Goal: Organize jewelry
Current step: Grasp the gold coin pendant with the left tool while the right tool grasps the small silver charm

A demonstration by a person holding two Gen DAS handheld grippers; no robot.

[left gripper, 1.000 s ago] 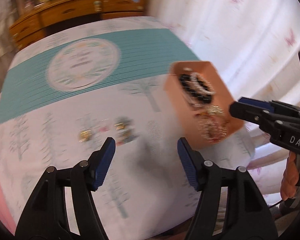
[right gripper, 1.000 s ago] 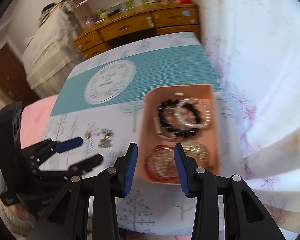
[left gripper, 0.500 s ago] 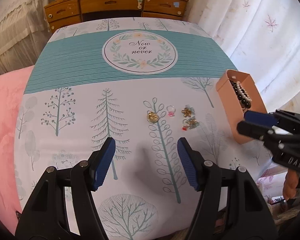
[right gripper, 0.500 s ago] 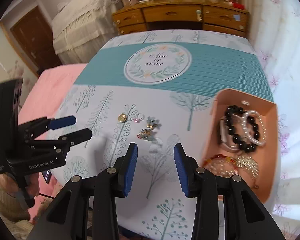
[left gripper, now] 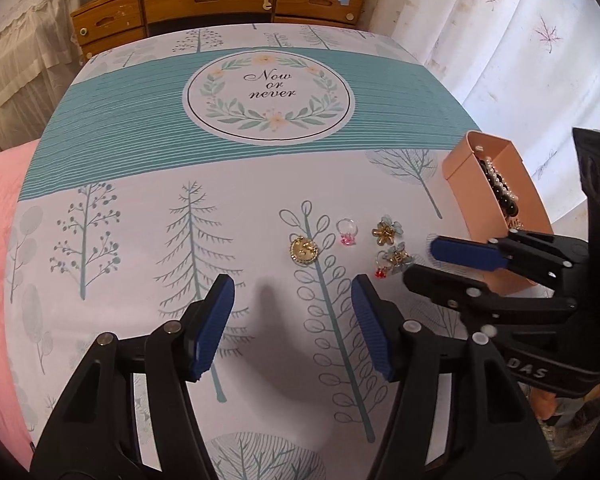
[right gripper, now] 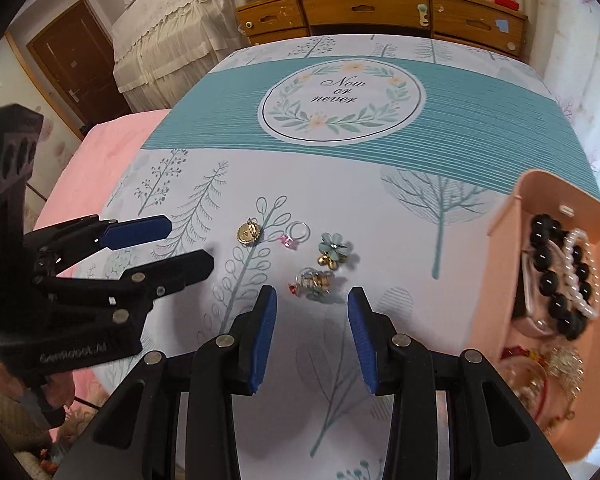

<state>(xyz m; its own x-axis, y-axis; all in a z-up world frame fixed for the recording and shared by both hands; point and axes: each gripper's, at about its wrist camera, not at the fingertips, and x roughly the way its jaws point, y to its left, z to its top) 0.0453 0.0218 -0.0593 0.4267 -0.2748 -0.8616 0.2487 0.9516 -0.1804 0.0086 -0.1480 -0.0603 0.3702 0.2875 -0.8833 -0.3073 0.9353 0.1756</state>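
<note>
Small jewelry lies loose on the tree-print tablecloth: a gold round pendant, a ring with a pink stone, a blue-and-gold flower piece and a small cluster with a red bead. A peach box at the right holds black and pearl bracelets. My left gripper is open and empty, left of the pieces. My right gripper is open and empty, just short of the cluster.
A wooden dresser stands beyond the table's far edge. A white curtain hangs to the right, close behind the box. Pink bedding lies left of the table, and a brown door is further left.
Both views have swung left from the box to the loose pieces. My right gripper has come closer to the cluster. Both grippers stayed open.
</note>
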